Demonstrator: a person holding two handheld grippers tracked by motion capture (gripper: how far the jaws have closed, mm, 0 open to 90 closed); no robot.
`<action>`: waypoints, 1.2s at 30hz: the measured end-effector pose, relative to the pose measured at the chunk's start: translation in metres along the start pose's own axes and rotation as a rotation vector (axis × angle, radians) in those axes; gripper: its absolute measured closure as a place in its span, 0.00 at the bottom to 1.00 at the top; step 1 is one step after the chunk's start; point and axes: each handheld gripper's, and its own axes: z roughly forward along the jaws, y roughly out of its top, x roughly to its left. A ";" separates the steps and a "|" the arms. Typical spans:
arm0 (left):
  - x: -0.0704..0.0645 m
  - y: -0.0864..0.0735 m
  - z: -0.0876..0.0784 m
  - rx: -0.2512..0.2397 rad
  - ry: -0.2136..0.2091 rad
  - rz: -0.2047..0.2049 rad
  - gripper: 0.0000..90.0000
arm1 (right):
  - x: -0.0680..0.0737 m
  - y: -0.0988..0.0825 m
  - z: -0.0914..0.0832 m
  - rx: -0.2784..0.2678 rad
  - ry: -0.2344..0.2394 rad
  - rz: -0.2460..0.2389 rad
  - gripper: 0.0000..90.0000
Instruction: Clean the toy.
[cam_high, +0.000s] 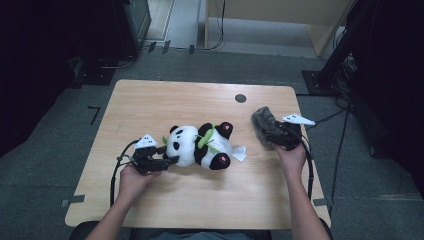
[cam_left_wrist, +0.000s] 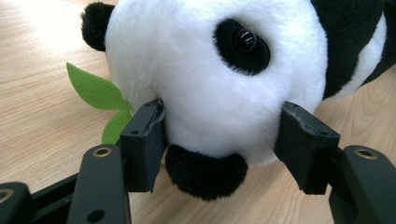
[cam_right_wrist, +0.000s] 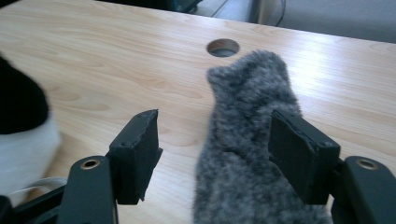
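Observation:
A black-and-white panda plush (cam_high: 200, 145) lies on its side in the middle of the wooden table (cam_high: 150, 100). My left gripper (cam_high: 172, 160) reaches it from the left. In the left gripper view both pads sit against the white head (cam_left_wrist: 210, 70), one on each side, so the left gripper (cam_left_wrist: 220, 107) is shut on the head. A grey furry piece (cam_high: 262, 120) lies at the right of the table. My right gripper (cam_high: 274, 134) stands open over its near end. The fur (cam_right_wrist: 247, 140) lies between the jaws, next to the right pad (cam_right_wrist: 299, 149) and apart from the left one.
A green felt leaf (cam_left_wrist: 93, 88) sticks out beside the panda's head. A white tag (cam_high: 239, 153) lies by its feet. A round cable hole (cam_high: 240, 98) is at the table's back, just beyond the fur (cam_right_wrist: 223, 47). Dark stands and cables flank the table.

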 end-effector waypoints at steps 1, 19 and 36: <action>0.000 0.000 0.000 0.000 0.000 0.000 0.41 | 0.003 0.001 -0.002 -0.008 0.002 -0.005 0.37; 0.000 0.002 0.001 -0.017 -0.047 -0.024 0.24 | 0.056 -0.002 -0.025 -0.015 0.128 -0.068 0.25; -0.001 0.006 0.002 -0.044 -0.056 -0.002 0.15 | 0.100 -0.011 -0.045 -0.026 0.279 -0.119 0.22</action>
